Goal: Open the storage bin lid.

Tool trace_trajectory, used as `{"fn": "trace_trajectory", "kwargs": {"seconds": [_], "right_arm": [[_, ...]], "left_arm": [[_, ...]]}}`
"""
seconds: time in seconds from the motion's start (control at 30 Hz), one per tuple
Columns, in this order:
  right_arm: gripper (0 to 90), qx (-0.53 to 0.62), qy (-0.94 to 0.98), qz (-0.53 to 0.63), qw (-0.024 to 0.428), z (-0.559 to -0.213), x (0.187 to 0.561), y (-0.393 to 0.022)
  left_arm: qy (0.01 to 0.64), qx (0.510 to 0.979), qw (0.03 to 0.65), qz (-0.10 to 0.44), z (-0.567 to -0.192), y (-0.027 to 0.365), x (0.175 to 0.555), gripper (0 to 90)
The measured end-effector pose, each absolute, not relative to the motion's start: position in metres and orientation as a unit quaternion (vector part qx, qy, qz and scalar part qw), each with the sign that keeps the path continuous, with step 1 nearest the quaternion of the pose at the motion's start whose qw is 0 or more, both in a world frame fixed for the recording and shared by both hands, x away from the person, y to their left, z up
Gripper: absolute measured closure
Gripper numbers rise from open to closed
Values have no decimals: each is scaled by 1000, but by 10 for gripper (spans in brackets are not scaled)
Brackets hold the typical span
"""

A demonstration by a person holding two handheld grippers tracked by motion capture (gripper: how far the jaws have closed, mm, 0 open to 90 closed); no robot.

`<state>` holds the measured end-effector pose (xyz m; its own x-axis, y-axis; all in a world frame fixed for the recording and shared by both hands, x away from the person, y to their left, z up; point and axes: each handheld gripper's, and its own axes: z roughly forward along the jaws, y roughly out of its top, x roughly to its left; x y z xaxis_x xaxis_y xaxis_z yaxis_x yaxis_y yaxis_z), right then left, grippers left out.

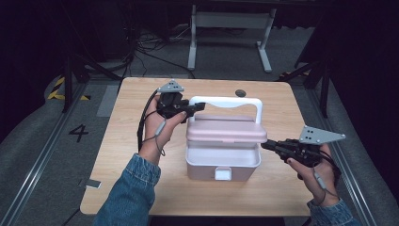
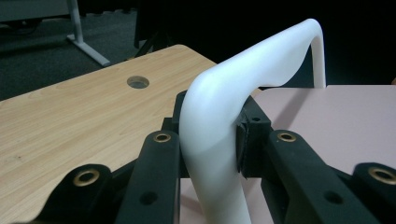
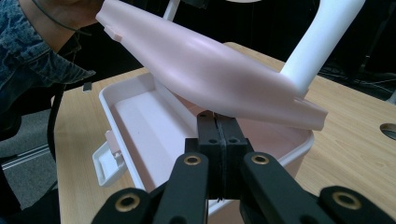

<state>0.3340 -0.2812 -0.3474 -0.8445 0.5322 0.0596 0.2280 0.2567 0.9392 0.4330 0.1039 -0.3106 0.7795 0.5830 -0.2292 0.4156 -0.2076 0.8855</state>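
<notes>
Keep left tool (image 2: pixel 208 154) clamped on white handle (image 2: pixel 252 70); raise pink lid (image 3: pixel 210 70) slowly, closed right tool (image 3: pixel 217 140) steadying box (image 3: pixel 135 121).

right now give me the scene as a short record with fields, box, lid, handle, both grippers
box: pink box in the middle of the wooden table, white latch hanging at the front
lid: pink lid raised, box partly open
handle: white handle standing upright
left gripper: left gripper clamped on the handle's left corner
right gripper: right gripper at the lid's right edge, fingers closed together
</notes>
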Motion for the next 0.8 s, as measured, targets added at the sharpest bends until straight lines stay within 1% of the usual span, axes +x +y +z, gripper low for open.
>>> {"fn": "trace_trajectory", "kwargs": {"seconds": [0.07,0.2,0.4,0.57,0.8], "right_arm": [[900,243,781,559,135,-348,334,-280],[900,243,782,558,133,-350,335,-278],[900,241,782,559,132,-350,335,-276],[900,240,781,562,132,-350,335,-274],[900,241,778,565,129,-350,336,-273]], "left_arm": [[322,773,541,80,-311,104,432,710],[319,770,545,92,-313,107,430,609],[313,778,534,107,-310,117,423,536],[316,779,527,121,-307,130,415,442],[318,783,518,134,-303,149,399,388]]}}
